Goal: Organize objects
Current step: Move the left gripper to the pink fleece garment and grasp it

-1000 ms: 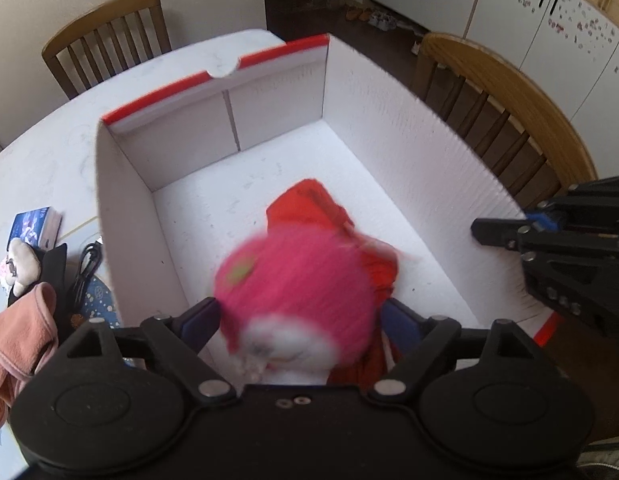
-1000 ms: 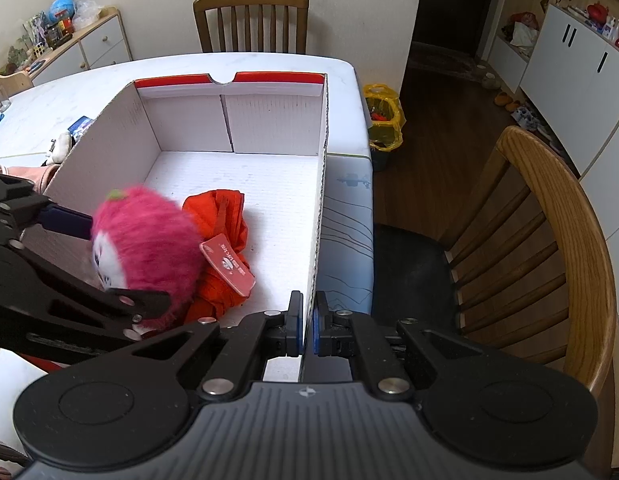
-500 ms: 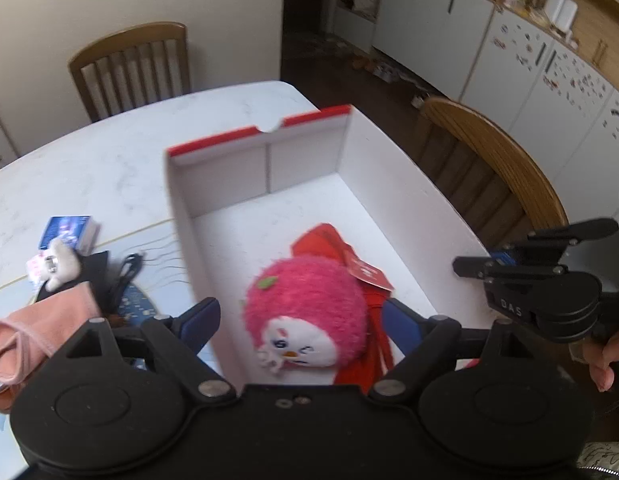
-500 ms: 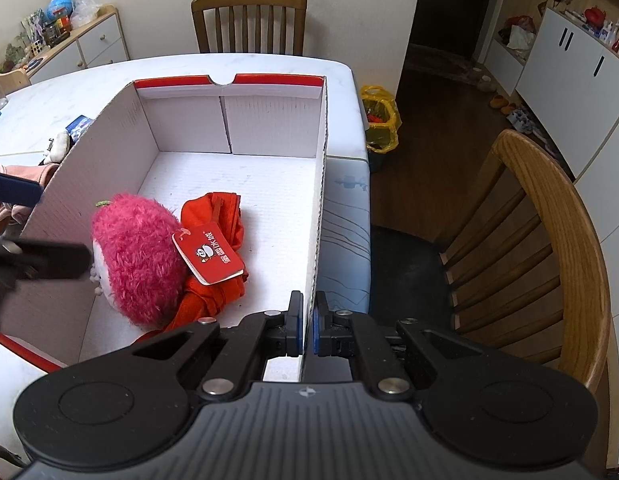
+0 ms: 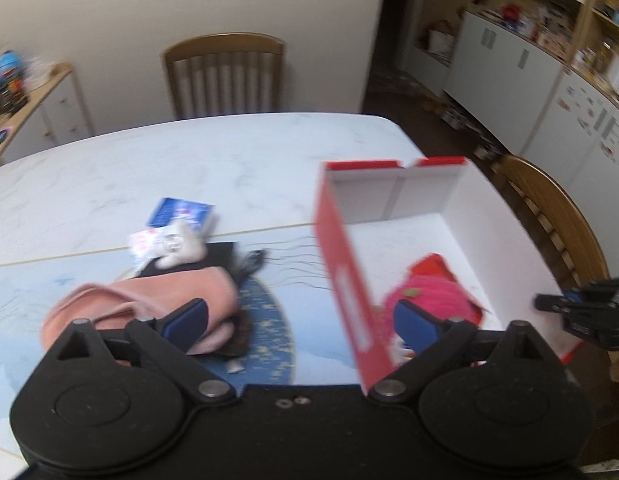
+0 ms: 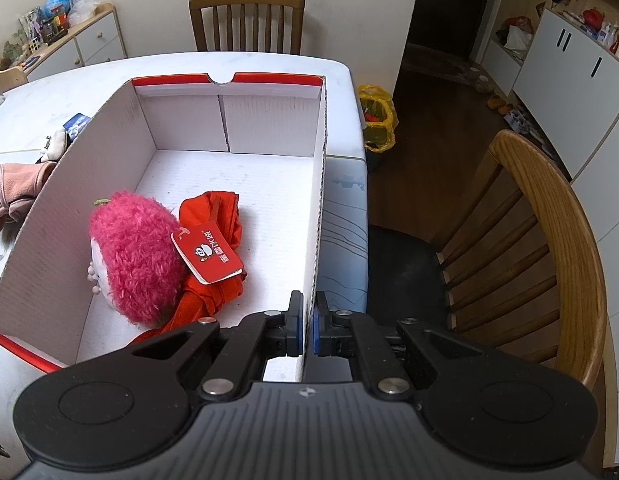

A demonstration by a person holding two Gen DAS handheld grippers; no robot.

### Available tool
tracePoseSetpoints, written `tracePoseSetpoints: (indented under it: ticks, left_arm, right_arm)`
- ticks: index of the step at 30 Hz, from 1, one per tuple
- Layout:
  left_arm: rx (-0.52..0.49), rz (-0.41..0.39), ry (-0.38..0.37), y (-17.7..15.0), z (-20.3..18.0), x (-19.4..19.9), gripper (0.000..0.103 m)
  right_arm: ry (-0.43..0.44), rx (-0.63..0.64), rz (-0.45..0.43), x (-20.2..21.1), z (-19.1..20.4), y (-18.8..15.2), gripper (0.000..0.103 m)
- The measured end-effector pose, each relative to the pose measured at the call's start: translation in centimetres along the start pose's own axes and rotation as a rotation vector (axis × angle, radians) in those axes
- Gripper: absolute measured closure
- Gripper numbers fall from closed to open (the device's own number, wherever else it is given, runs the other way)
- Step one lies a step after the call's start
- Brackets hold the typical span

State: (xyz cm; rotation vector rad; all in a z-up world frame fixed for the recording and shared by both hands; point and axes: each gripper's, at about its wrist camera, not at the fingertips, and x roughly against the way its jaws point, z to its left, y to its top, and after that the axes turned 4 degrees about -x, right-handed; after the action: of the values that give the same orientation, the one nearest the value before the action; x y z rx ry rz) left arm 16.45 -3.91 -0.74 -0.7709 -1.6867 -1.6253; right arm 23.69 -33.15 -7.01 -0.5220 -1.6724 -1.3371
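A white cardboard box (image 6: 269,132) with red edges stands on the table. Inside it lie a pink plush toy (image 6: 133,256) and a folded red cloth (image 6: 217,232) with a red tag. My right gripper (image 6: 308,328) is shut on the box's right wall near the front corner. My left gripper (image 5: 301,318) is open and empty, raised over the box's left wall (image 5: 345,280). Its left finger hangs over a pink cloth (image 5: 149,296) on the table. The plush also shows in the left wrist view (image 5: 429,292).
Left of the box lie a blue booklet (image 5: 181,212), a small white plush (image 5: 177,248) on a dark item, and a black cable (image 5: 253,258). Wooden chairs stand at the far side (image 6: 247,20) and at the right (image 6: 549,248).
My left gripper let go of the pink plush, which now lies in the box, then pulled back and swung left toward the pink cloth. My right gripper kept its hold.
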Motion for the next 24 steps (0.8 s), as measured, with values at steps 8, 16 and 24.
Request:
tracePoseSetpoints:
  ticks: [8, 16, 24]
  left_arm:
    - [0.089, 0.008, 0.122, -0.8, 6.7, -0.1, 0.001]
    - [0.214, 0.048, 0.165, -1.1, 11.6, -1.6, 0.001]
    - [0.313, 0.112, 0.154, -0.9, 12.6, -5.2, 0.001]
  right_arm:
    - [-0.016, -0.009, 0.006, -0.1, 0.3, 0.1, 0.099]
    - [-0.034, -0.02, 0.012, -0.2, 0.6, 0.2, 0.099]
    - [-0.049, -0.025, 0.019, -0.3, 0.7, 0.2, 0.099]
